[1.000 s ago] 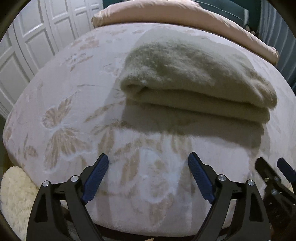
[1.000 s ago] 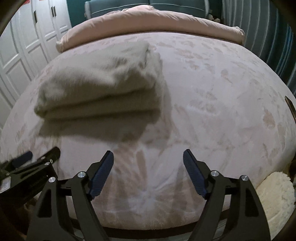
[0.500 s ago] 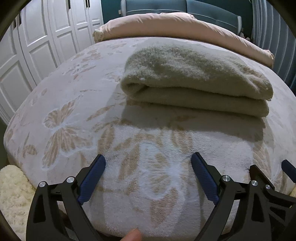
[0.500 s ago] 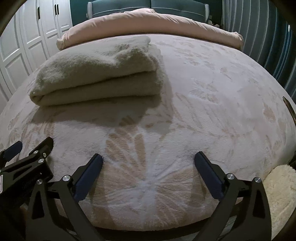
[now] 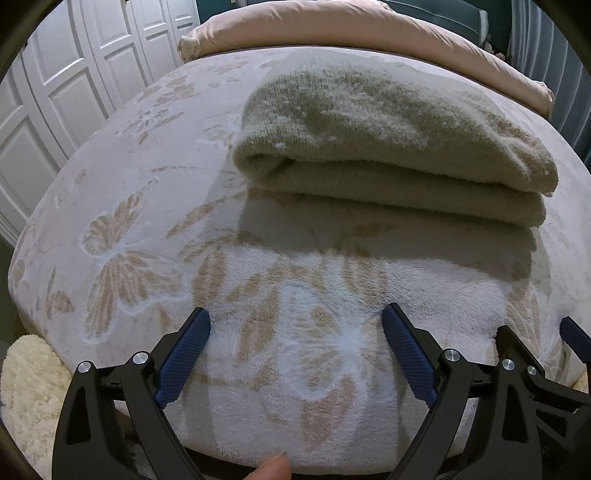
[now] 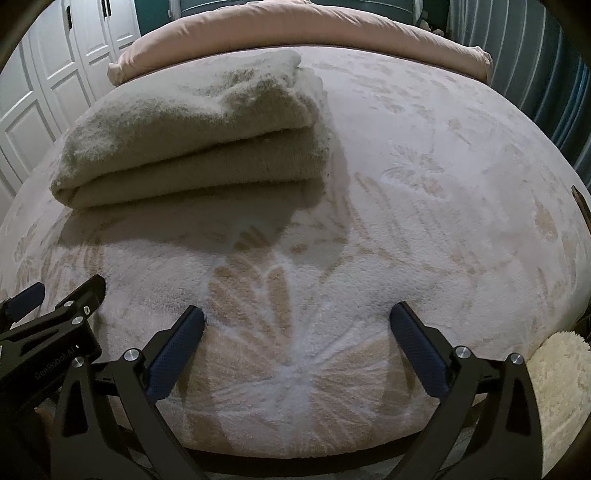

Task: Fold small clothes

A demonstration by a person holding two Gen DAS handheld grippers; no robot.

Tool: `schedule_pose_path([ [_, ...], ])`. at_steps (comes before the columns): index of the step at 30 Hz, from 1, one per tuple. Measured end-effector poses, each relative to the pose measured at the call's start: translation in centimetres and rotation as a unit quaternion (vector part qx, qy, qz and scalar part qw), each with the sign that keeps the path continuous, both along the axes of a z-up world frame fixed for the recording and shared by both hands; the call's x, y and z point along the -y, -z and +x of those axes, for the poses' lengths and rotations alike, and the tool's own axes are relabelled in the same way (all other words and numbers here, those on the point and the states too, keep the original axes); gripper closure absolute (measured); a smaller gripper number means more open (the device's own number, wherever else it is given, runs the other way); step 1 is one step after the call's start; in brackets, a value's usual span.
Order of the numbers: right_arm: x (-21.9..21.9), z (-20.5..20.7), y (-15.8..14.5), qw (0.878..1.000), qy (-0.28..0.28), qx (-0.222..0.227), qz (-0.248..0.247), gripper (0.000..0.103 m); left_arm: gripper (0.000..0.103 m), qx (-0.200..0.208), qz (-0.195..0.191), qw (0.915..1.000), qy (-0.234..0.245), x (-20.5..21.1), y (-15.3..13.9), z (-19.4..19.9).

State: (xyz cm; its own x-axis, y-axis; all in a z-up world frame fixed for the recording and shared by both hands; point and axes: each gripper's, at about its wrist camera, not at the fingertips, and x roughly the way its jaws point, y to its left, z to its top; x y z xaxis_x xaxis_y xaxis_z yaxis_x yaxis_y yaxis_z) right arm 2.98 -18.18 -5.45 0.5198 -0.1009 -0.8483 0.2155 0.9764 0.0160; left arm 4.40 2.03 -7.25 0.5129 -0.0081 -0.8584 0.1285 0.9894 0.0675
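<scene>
White panelled wardrobe doors (image 5: pixel 74 92) are seen along the left of the room, and a bed spread with a pale blanket (image 5: pixel 147 229) patterned with butterflies and leaves fills most of both views. At the far end of the bed a pink duvet (image 6: pixel 295 33) is laid across its width, with a dark teal headboard behind it. A beige knitted garment (image 5: pixel 388 147), folded into a thick stack of layers, is set on the blanket toward the far side; it is seen right of centre from the left wrist and left of centre from the right wrist.

Both tools are held over the near edge of the bed, side by side and well apart from the garment. The left gripper (image 5: pixel 295 332) is spread wide, nothing being held between its blue pads (image 5: pixel 181 358). The right gripper (image 6: pixel 297 330) has just been opening, its jaws now stand at their widest, and only bare blanket is seen between them. A fingertip (image 5: pixel 273 469) is visible at the lower edge of the left view. A cream fluffy rug (image 6: pixel 557 387) is seen beside the bed on the floor.
</scene>
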Motion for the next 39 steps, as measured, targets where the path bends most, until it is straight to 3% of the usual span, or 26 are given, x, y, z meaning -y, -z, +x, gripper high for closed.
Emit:
schedule_pose_path([
  [9,0.3,0.7,-0.1,1.0,0.0,-0.01,0.004,0.005,0.011,-0.013,-0.002,0.9999,-0.004,-0.4,0.2,0.0],
  [16,-0.1,1.4,-0.2,1.0,0.0,-0.024,0.003,0.005,0.01,-0.049,-0.004,0.9987,-0.014,-0.6,0.0,1.3],
  [24,-0.9,2.2,-0.7,1.0,-0.006,-0.029,-0.004,0.005,0.01,-0.055,-0.006,0.9984,-0.012,-0.7,0.0,1.5],
  [29,0.1,2.6,-1.3,0.999,0.015,-0.025,0.027,0.005,0.009,-0.046,-0.002,0.9989,-0.003,-0.8,0.1,1.6],
  [39,-0.5,3.0,-0.9,0.999,0.009,-0.033,0.013,0.005,0.009,-0.052,0.003,0.9987,0.0,-0.3,0.0,1.4],
])
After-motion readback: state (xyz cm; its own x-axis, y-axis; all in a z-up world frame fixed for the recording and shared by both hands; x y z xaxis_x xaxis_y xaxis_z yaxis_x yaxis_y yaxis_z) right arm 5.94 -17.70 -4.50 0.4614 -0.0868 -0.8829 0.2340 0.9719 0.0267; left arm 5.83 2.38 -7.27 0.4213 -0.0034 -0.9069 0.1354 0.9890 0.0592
